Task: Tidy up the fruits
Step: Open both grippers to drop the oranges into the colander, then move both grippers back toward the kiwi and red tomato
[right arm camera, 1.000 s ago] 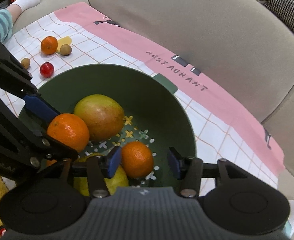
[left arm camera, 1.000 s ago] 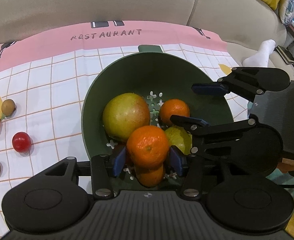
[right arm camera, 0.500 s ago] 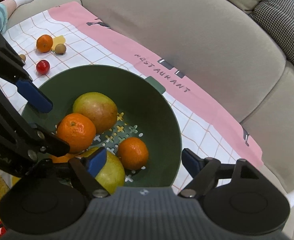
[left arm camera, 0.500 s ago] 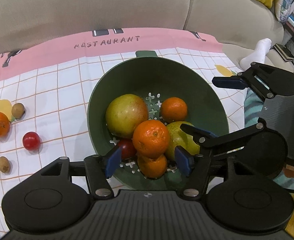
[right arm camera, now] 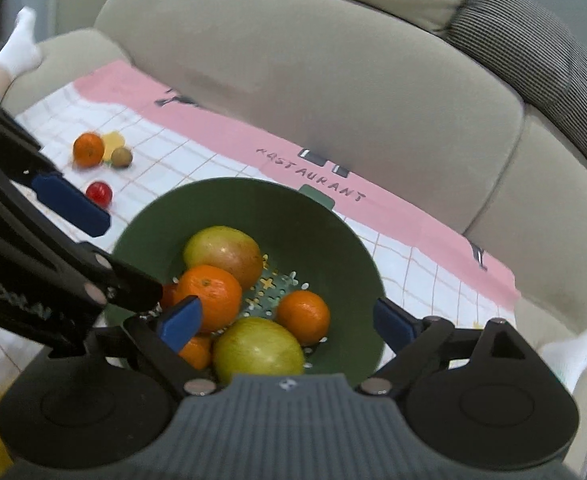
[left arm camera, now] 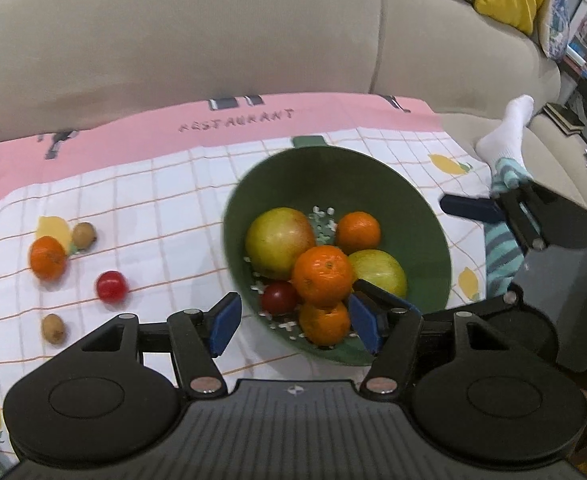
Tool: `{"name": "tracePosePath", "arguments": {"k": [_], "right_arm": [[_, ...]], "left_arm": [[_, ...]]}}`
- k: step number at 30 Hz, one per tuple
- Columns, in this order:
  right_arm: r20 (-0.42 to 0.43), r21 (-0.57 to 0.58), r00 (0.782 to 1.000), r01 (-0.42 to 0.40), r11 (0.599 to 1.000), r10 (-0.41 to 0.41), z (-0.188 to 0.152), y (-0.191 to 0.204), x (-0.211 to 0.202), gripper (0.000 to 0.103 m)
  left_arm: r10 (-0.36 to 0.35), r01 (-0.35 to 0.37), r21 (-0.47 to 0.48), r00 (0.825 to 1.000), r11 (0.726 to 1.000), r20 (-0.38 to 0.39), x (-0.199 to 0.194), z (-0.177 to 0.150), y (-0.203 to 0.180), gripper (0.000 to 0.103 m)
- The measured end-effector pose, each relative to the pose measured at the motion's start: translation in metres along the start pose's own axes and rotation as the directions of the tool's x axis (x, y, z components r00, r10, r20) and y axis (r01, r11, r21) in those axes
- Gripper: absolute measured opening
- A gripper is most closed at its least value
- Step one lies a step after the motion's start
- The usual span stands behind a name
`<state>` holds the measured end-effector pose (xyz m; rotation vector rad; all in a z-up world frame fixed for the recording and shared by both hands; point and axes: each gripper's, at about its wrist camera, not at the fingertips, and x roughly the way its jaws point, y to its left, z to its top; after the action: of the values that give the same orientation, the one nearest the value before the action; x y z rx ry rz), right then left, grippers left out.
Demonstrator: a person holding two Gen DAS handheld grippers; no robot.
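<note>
The green bowl [left arm camera: 421, 216] was taken as landmark; it sat on the checked cloth [left arm camera: 141, 200] spread over the sofa seat [left arm camera: 213, 32]. Inside the bowl were piled a large mango-like fruit [left arm camera: 279, 240], a top orange [left arm camera: 322, 275] resting on a lower orange [left arm camera: 324, 322], a third orange [left arm camera: 357, 232] toward the far wall, a green-yellow fruit [left arm camera: 381, 270] and a small red fruit [left arm camera: 279, 298].

Outside the bowl, well to its left, four loose fruits were left: a loose orange [left arm camera: 48, 258], a red one [left arm camera: 111, 286], and two small brown fruits [left arm camera: 84, 234], [left arm camera: 53, 328].

Step judged: release done, pull-back from the bowl. To be done well, both tools should be lifted clear without the top orange being brushed, since it sat stacked and could be rolled off. The loose fruits to the left were judged the next targets.

The left hand-held gripper [left arm camera: 293, 326] was seen with jaws spread and empty, having just been opening, and was tilted steeply down over the near rim of the bowl. The right hand-held gripper [right arm camera: 289, 322] was likewise wide apart, just opened further, nothing pressed by its pads, angled down over the bowl's near-right side. A socked foot [left arm camera: 505, 132] was noted right of the bowl.
</note>
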<state>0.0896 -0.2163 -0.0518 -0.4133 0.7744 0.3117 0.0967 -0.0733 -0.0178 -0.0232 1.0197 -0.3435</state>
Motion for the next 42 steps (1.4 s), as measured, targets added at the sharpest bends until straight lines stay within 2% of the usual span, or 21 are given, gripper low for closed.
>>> {"name": "tracePosePath", "arguments": {"k": [5,14,20,26,32,37,42], "right_arm": [[0.036,0.090,0.999,0.004,0.996,-0.008,0.000,0.014,-0.009,0.089],[0.137,0.289,0.983,-0.158,0.944,0.123,0.003,0.038,-0.024,0.088],[0.177,0.230,0.966,-0.225,0.947,0.187,0.013,0.072,-0.025,0.089],[0.170,0.176,0.958,-0.260,0.949,0.231,0.026,0.102,-0.017,0.088],[0.154,0.151,0.949,-0.299,0.942,0.276,0.040,0.120,-0.003,0.089],[0.128,0.136,0.949,-0.306,0.942,0.289,0.051,0.132,0.016,0.088],[0.098,0.127,0.952,-0.302,0.945,0.291,0.057,0.136,0.037,0.077]], "left_arm": [[0.037,-0.036,-0.032,0.998,0.999,0.049,-0.014,-0.007,0.018,0.072],[0.102,-0.087,-0.107,0.983,0.990,0.150,-0.035,-0.020,0.058,0.072],[0.142,-0.107,-0.191,0.973,0.976,0.184,-0.042,-0.028,0.088,0.072],[0.186,-0.124,-0.276,0.960,0.953,0.209,-0.048,-0.037,0.119,0.072],[0.201,-0.116,-0.369,0.959,0.922,0.199,-0.045,-0.044,0.151,0.072],[0.211,-0.123,-0.401,0.961,0.908,0.181,-0.037,-0.047,0.165,0.072],[0.214,-0.128,-0.433,0.964,0.892,0.157,-0.027,-0.049,0.180,0.070]]}}
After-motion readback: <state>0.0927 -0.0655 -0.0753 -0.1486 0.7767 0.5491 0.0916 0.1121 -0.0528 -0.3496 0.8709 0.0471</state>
